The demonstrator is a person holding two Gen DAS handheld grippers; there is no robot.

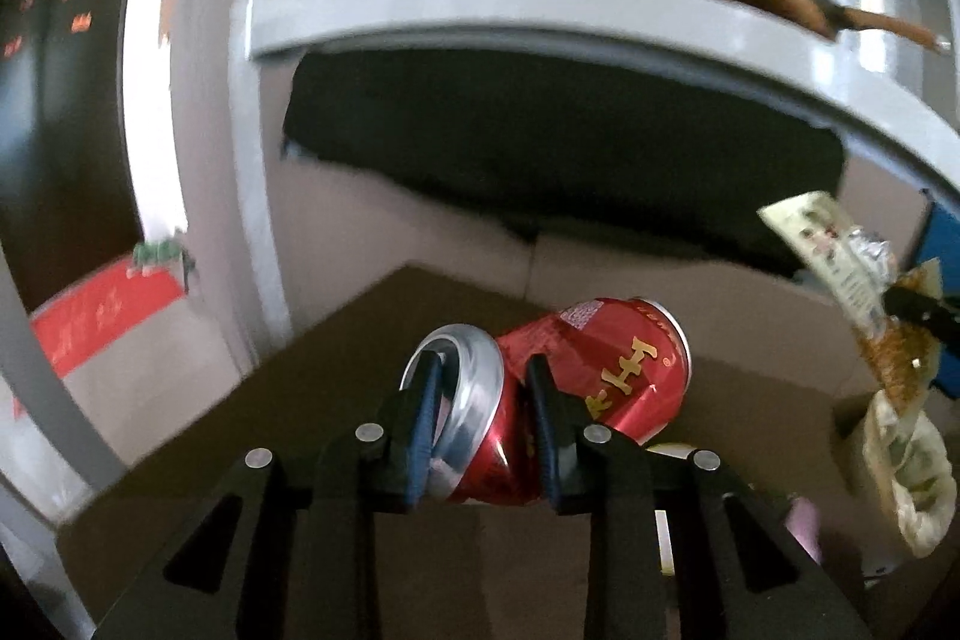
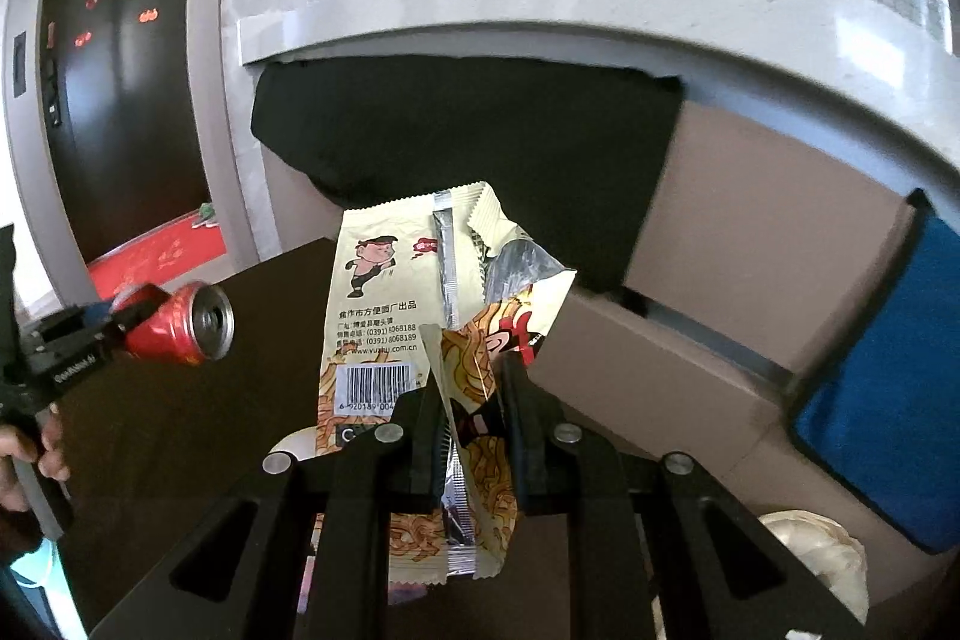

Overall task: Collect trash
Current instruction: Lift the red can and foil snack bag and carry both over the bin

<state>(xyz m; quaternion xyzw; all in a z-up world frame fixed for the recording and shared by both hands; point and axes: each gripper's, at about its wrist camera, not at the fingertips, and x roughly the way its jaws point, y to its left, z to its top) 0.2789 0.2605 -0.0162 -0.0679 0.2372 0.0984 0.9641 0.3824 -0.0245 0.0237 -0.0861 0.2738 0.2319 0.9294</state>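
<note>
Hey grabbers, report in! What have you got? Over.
Left gripper shut on crushed red can. Right gripper shut on noodle wrapper. Both lifted over dark table. Nothing blocking.

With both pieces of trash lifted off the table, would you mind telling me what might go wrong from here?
1. The left hand-held gripper pinches the crushed red can near its top end only, so the can might pivot or slip out.
2. The right hand-held gripper holds the torn noodle wrapper by a thin fold; it could slide free, and any crumbs left inside might spill onto the dark table.
</note>
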